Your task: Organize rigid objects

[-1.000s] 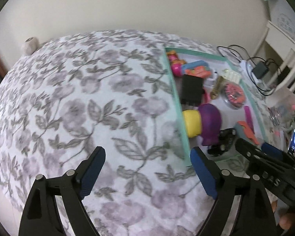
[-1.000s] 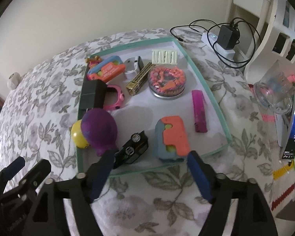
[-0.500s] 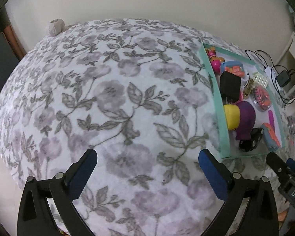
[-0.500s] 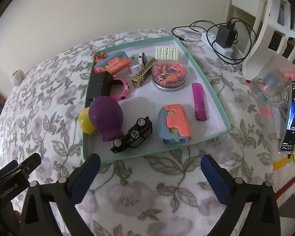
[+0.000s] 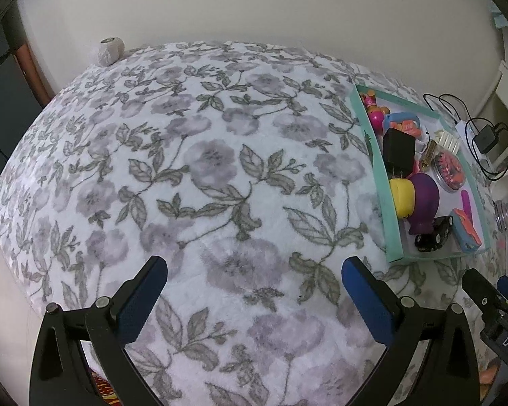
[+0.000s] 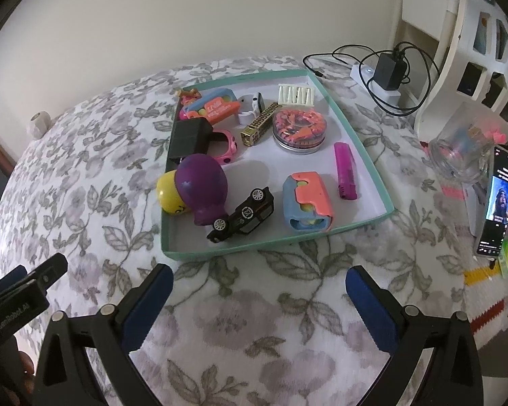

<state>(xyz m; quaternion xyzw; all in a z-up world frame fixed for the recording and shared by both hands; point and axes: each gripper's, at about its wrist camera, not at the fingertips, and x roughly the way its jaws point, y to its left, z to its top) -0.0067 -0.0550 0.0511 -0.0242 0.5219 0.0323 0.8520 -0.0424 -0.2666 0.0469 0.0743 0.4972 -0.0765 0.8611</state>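
Teal-rimmed tray (image 6: pixel 355 142) sits on the floral cloth (image 5: pixel 193 176), holding the toys together: purple toy (image 6: pixel 201 187) leaning on a yellow ball (image 6: pixel 167 196) at its left edge, black car (image 6: pixel 245 216) touching the purple toy's base, blue-orange case (image 6: pixel 306 208), pink lighter (image 6: pixel 345 171), round tin (image 6: pixel 299 128), black box (image 6: pixel 188 138). Right gripper (image 6: pixel 259 291) hovers just before the tray's near rim, spread wide and empty, probably to pick something. Left gripper (image 5: pixel 254 284), also spread and empty, hangs over bare cloth beside the tray. A phone (image 6: pixel 498 203) and jar (image 6: pixel 460 152) stand outside.

Dim, even indoor light w/ soft shadows; heavy fisheye bending + dark vignette at corners; slightly soft focus.
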